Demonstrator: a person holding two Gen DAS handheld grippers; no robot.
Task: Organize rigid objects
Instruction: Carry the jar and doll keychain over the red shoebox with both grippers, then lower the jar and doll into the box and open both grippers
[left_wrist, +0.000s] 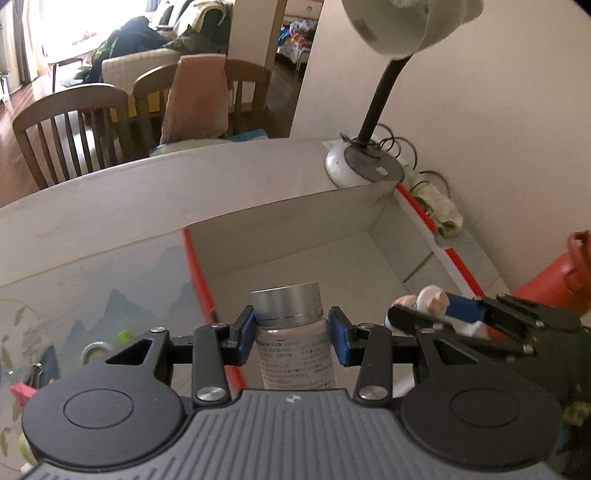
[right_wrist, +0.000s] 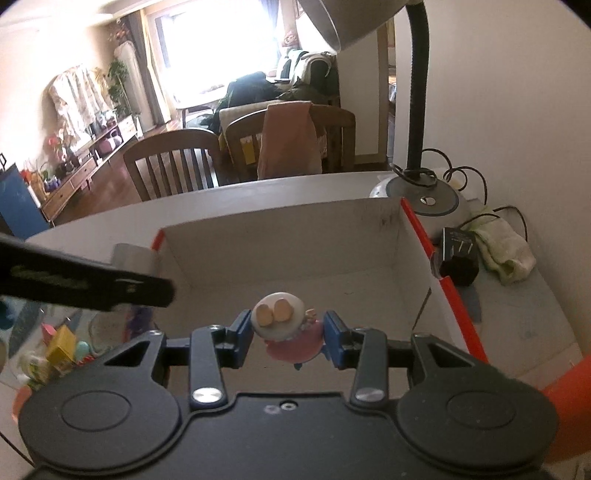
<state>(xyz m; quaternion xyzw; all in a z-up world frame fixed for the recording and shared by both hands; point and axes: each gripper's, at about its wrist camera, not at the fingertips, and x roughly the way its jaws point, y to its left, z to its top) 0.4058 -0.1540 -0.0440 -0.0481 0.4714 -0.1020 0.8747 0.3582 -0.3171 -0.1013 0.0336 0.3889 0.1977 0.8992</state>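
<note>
Pale bench (left_wrist: 110, 206) against a white wall, wooden chairs beyond. Left tool (left_wrist: 291, 332) tilted down over the near left rim of one open white cardboard box with red edges (left_wrist: 295, 236), narrowly parted and clamped on one clear bottle with a silver cap (left_wrist: 286, 306). Right tool (right_wrist: 286, 334) likewise angled down, gripping one small pink-and-cream figurine (right_wrist: 284, 325) above the box's empty floor. One grey gooseneck lamp (right_wrist: 424, 192) just behind the far right corner.
</note>
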